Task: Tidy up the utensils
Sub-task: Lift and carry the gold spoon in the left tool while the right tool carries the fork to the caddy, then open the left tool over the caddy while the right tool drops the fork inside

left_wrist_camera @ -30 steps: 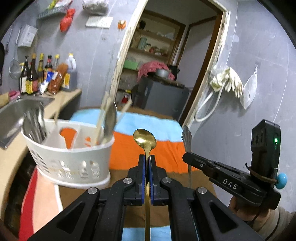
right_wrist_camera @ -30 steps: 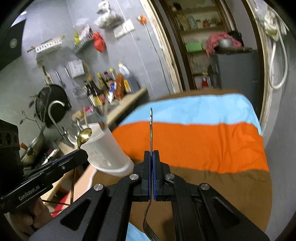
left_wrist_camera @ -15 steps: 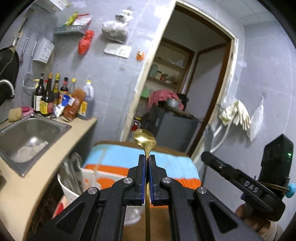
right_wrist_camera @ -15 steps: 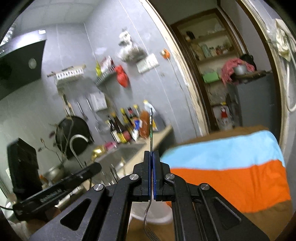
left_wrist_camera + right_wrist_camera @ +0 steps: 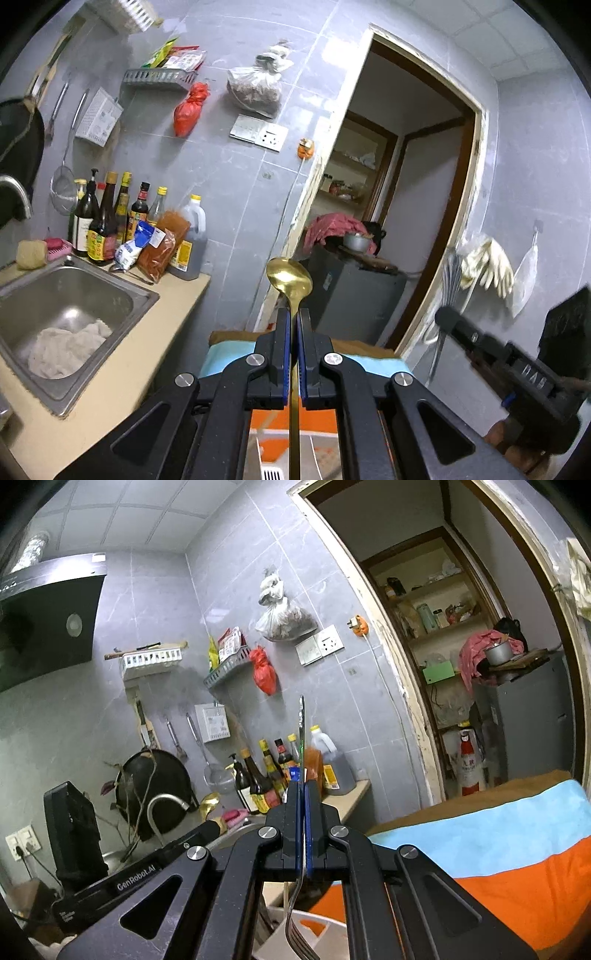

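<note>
My left gripper is shut on a gold spoon, whose bowl stands up above the jaws while its handle runs down between them. The right gripper is shut on a silver fork, handle end up and tines hanging below. Each gripper shows in the other's view: the right gripper with the fork, and the left gripper with the spoon. Below both lies a white utensil caddy, only its rim showing, on a table with a striped cloth.
To the left a steel sink with a rag in it is set into the beige counter. Sauce bottles line the tiled wall. A doorway with a grey cabinet lies ahead. Rubber gloves hang at the right.
Both grippers have risen and tipped upward, still gripping the spoon and fork. The caddy and striped cloth have dropped to the bottom of both views; the wall and sink have come into sight.
</note>
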`<state>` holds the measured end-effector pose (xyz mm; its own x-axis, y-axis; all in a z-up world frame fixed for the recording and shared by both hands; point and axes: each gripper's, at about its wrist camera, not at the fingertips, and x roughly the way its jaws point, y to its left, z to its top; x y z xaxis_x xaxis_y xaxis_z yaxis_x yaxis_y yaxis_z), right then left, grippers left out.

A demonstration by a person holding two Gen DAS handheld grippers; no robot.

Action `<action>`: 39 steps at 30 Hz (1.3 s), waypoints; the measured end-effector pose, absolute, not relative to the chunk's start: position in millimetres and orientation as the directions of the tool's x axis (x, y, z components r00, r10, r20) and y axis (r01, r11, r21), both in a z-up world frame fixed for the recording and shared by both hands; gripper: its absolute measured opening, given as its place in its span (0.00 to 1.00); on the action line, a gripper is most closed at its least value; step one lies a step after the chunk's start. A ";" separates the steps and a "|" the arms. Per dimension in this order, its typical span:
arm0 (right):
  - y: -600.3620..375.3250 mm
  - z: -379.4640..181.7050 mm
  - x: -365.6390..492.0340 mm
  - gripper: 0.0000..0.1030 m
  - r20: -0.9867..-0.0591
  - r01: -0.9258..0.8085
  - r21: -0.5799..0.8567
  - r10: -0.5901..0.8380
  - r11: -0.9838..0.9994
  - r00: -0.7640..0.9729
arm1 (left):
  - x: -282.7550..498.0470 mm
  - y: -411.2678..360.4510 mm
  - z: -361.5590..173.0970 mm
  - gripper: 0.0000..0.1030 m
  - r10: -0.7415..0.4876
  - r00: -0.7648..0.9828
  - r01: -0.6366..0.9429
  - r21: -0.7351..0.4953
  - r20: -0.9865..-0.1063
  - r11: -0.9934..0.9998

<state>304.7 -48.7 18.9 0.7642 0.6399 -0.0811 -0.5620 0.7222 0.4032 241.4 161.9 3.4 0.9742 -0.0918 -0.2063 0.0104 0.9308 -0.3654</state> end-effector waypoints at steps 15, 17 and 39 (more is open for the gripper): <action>-28.2 -31.8 319.4 0.02 -0.176 -0.494 0.421 0.603 0.761 0.778 | 265.3 192.3 -52.7 0.04 -0.180 0.967 0.057 -0.534 -0.181 0.843; -27.7 -37.0 318.7 0.02 -0.179 -0.491 0.421 0.600 0.763 0.779 | 265.5 191.5 -54.5 0.04 -0.180 0.967 0.059 -0.529 -0.181 0.847; -28.2 -50.9 305.8 0.02 -0.207 -0.422 0.375 0.518 0.825 0.830 | 251.8 156.1 -73.3 0.04 -0.111 0.972 0.038 -0.329 -0.206 0.944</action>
